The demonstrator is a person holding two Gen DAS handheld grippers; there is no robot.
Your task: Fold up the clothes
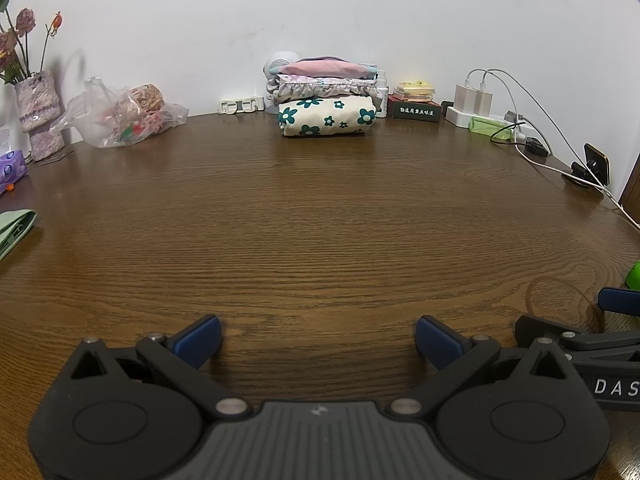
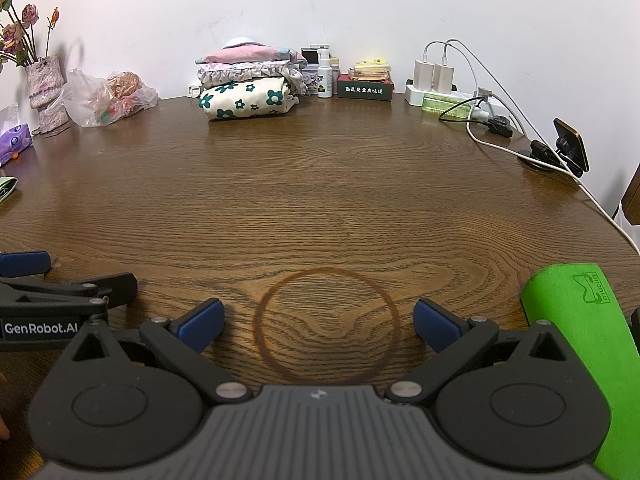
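Observation:
A stack of folded clothes (image 1: 326,98) (image 2: 248,88) rests at the far edge of the wooden table (image 1: 320,216) against the wall: a cream piece with green flowers at the bottom, a frilled one over it, a pink one on top. My left gripper (image 1: 318,340) is open low over the near part of the table, nothing between its blue pads. My right gripper (image 2: 318,326) is open too, over a dark ring mark on the wood. Each gripper shows at the edge of the other's view, side by side.
Far left: a vase of dried flowers (image 1: 38,114), a plastic bag of snacks (image 1: 128,116), a purple pack (image 1: 12,168). Far right: boxes (image 1: 414,106), chargers on a power strip with cables (image 1: 480,108), a phone mount (image 1: 592,164). A green object (image 2: 576,344) lies near right.

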